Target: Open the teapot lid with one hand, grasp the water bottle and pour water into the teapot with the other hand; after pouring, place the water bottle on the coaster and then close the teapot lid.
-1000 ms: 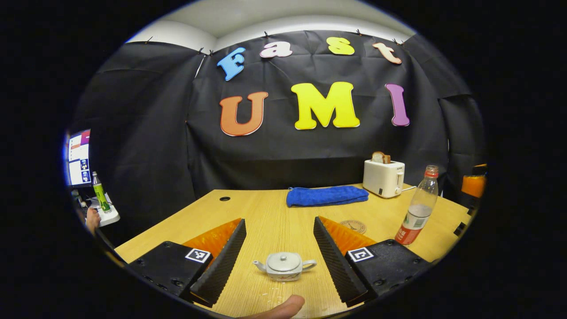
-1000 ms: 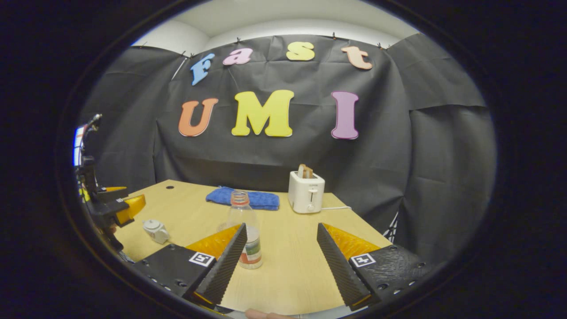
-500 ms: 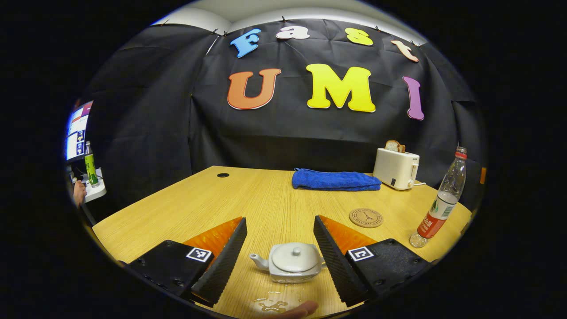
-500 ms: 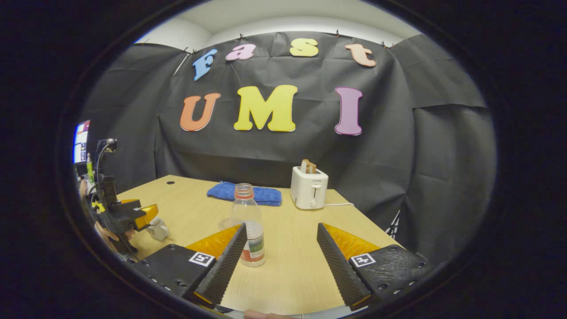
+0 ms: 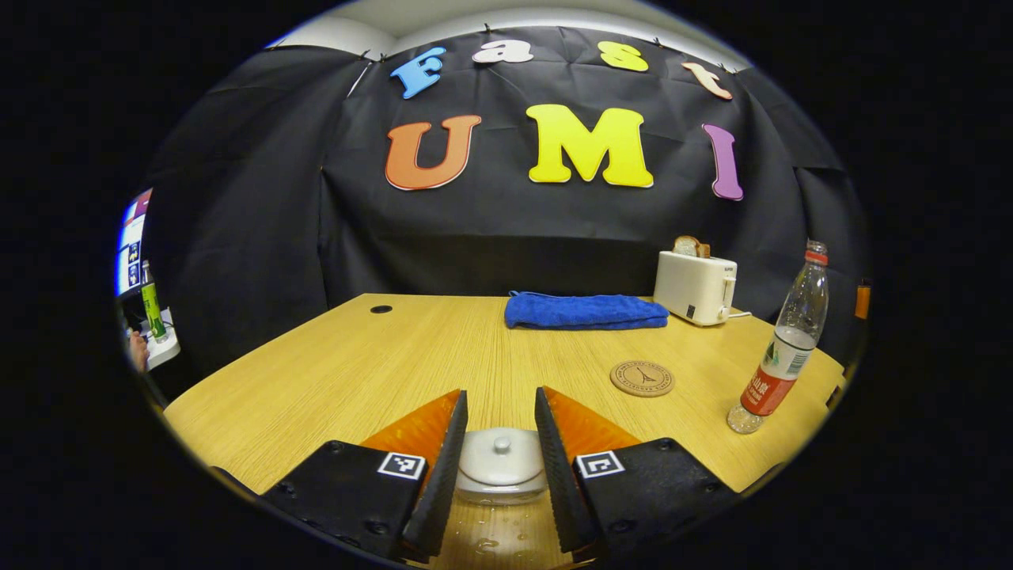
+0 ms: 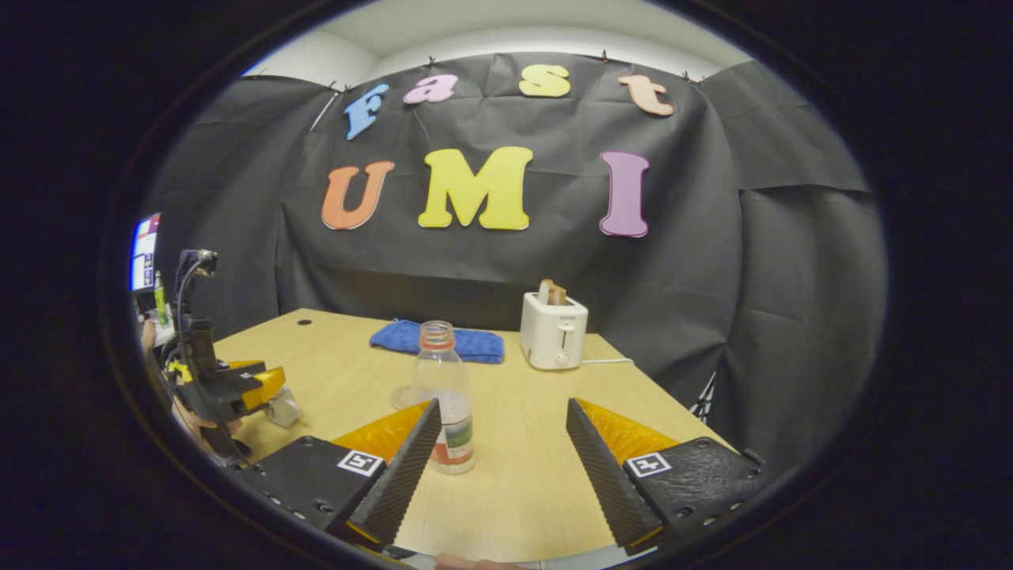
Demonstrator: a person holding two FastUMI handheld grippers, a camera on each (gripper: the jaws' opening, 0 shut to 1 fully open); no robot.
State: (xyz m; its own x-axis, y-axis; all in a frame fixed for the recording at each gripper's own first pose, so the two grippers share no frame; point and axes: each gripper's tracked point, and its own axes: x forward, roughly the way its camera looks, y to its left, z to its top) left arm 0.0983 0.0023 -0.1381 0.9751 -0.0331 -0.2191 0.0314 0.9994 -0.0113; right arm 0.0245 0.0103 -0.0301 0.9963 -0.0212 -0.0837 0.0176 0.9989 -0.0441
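My left claw [image 5: 500, 483] sits narrowed around the teapot lid [image 5: 500, 458]; whether it presses, I cannot tell. My right claw [image 6: 502, 475] gapes wide near the water bottle [image 6: 445, 396].

- Your table [image 5: 332, 372] is light wood with a dark round hole [image 5: 381, 309] near its far left corner.
- On it you have a folded blue towel [image 5: 584, 310], a white toaster [image 5: 695, 288], a round coaster [image 5: 642, 378], a water bottle [image 5: 779, 348] and a white teapot [image 5: 500, 473].
- Water drops [image 5: 495, 538] lie just before the teapot.
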